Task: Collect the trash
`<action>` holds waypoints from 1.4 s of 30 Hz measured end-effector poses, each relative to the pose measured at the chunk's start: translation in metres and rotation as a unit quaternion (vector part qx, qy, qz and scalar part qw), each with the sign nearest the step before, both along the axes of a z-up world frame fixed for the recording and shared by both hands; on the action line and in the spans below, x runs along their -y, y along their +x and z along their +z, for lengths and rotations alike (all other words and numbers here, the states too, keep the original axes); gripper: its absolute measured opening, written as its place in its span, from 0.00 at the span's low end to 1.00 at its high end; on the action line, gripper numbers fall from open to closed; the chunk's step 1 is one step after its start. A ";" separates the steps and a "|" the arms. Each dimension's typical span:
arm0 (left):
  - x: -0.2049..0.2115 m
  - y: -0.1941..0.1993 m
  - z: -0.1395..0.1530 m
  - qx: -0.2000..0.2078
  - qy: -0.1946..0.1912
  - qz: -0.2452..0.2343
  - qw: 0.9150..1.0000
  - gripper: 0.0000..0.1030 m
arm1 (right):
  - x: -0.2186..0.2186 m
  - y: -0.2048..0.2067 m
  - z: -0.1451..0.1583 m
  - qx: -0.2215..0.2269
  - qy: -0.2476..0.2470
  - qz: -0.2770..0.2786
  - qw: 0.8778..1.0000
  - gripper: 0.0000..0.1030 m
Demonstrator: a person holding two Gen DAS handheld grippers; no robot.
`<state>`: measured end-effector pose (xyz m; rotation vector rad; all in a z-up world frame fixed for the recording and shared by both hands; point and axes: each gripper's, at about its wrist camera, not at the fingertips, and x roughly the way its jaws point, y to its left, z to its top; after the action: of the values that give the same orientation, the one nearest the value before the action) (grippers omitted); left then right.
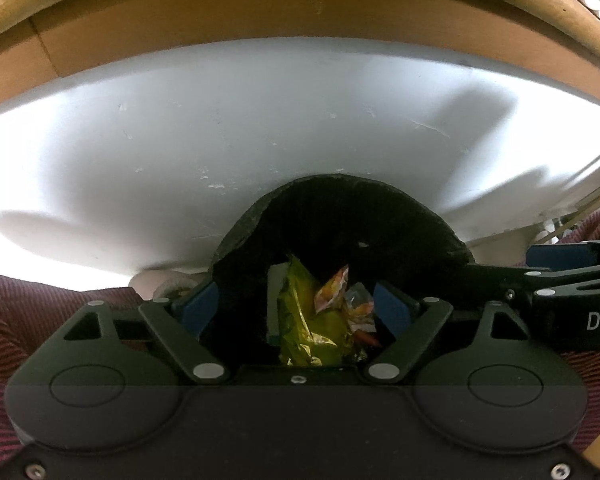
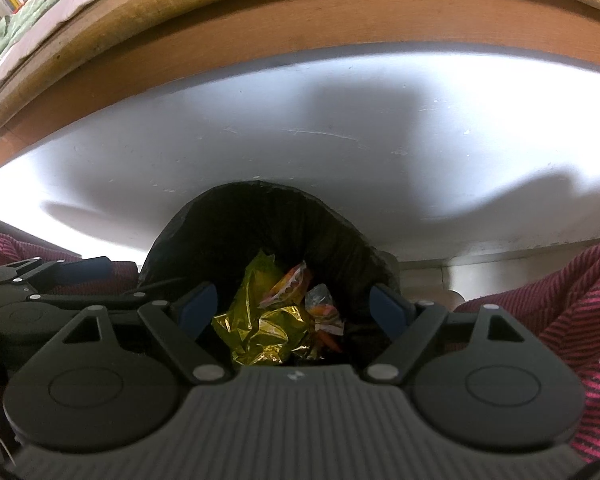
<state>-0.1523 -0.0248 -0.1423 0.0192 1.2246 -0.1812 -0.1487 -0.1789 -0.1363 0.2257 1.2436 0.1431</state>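
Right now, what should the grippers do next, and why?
Probably lift both away from the bag. The left gripper and right gripper both stand open with nothing held, and the yellow wrapper and small wrappers already lie inside. The white table looks bare, so look elsewhere for trash.

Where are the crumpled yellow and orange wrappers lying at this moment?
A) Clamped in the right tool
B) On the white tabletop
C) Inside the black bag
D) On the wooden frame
C: both wrist views show the yellow wrapper and orange wrapper down inside the black bag, below the open tools.
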 end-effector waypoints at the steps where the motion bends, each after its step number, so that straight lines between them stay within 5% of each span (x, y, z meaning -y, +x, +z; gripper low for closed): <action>1: -0.001 0.000 0.000 0.000 -0.002 0.000 1.000 0.83 | 0.000 0.000 0.000 0.000 0.000 0.000 1.000 0.87; 42: -0.004 0.001 -0.002 -0.024 -0.001 0.001 1.000 0.85 | -0.001 -0.001 -0.001 0.000 -0.003 -0.002 1.000 0.87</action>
<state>-0.1512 -0.0206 -0.1447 0.0123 1.2723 -0.1819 -0.1496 -0.1780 -0.1372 0.2220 1.2428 0.1355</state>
